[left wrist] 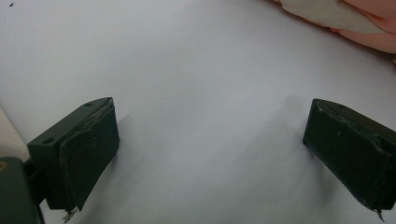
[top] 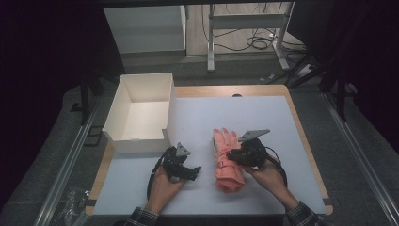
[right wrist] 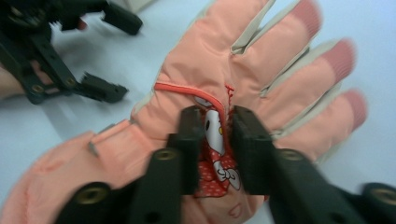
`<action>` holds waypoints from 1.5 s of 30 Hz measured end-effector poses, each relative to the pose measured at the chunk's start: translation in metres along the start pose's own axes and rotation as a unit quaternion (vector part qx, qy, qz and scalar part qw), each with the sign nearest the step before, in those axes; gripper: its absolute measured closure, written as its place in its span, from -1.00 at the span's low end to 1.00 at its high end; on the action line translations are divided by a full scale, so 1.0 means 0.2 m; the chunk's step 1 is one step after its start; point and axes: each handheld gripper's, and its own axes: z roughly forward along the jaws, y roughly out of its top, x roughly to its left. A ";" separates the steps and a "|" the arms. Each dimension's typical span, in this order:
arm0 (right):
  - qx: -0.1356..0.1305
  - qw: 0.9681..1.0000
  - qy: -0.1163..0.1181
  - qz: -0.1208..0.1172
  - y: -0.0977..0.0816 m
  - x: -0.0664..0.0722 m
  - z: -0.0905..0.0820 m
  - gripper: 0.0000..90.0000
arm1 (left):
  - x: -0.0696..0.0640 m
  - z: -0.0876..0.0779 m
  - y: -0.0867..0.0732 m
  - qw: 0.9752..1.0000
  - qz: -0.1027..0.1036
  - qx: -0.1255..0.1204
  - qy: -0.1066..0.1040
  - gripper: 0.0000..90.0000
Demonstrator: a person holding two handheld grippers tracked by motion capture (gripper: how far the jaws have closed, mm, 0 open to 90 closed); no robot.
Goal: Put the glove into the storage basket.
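On the tabletop (top: 282, 122) beside the white box (top: 141, 113), our right gripper (right wrist: 218, 126) pinches the pink glove (top: 227, 160) mid-back while the left gripper (left wrist: 210, 140) rests spread and empty; we judge lifting slowly keeps fabric bunched between jaws.

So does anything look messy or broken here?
Nothing much. The glove lies flat on the table, the box stands upright, and the left tool's pads look a bit frayed at the edges.
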 end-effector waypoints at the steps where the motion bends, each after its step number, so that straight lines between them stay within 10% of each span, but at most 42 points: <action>1: -0.005 1.000 0.004 -0.003 0.01 -0.01 -0.01 0.49 | 0.00 0.00 0.00 1.000 -0.001 -0.001 0.000 -0.92; 17: -0.031 0.999 -0.032 -0.025 -0.11 -0.12 -0.18 0.23 | 0.00 0.00 0.00 1.000 -0.002 -0.001 -0.001 -0.92; 32: -0.018 0.999 0.033 -0.013 -0.42 -0.08 -0.11 0.88 | 0.00 0.00 0.00 1.000 -0.001 0.000 -0.001 -0.92; 45: -0.013 0.998 0.055 -0.021 -0.45 -0.01 -0.06 0.89 | 0.00 0.00 0.00 1.000 -0.005 0.001 -0.007 -0.93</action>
